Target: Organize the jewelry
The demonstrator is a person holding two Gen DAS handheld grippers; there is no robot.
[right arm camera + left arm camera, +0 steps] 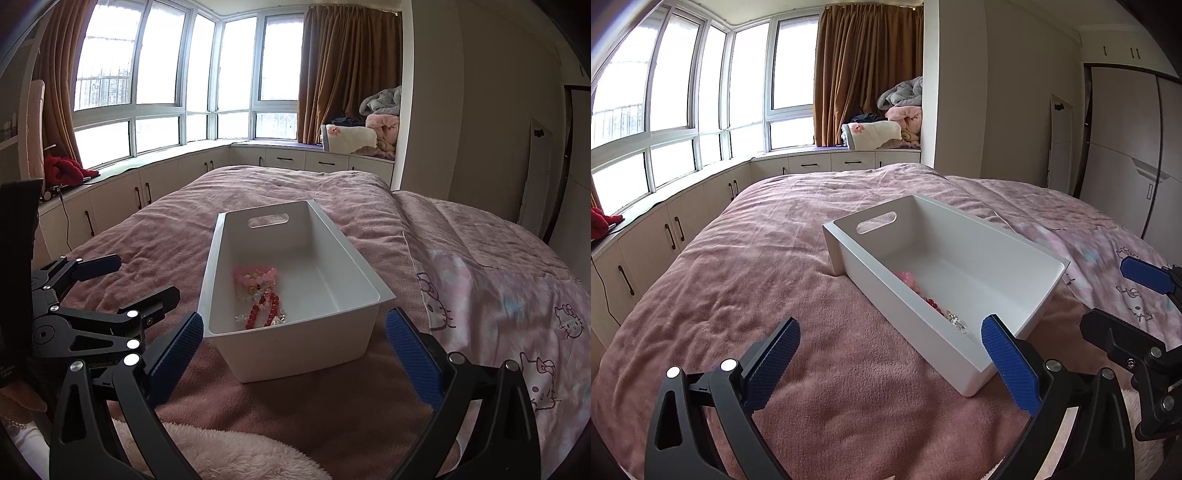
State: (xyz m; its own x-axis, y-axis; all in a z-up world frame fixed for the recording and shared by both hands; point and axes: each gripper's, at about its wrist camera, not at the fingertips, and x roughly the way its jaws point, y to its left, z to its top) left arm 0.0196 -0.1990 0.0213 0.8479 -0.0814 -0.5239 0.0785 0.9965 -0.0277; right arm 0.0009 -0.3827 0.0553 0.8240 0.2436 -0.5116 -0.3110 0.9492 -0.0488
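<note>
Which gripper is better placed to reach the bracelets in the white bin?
Probably the right gripper: open, facing the bin's near end, bracelets straight ahead. The left gripper, also open, sits beside the long wall.

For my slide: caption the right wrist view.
Open right hand-held gripper faces a white bin holding beaded bracelets on a pink bedspread.

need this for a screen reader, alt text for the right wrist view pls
A white bin on a pink bedspread holds beaded bracelets. The open right gripper frames its near end; the left gripper is open too.
</note>
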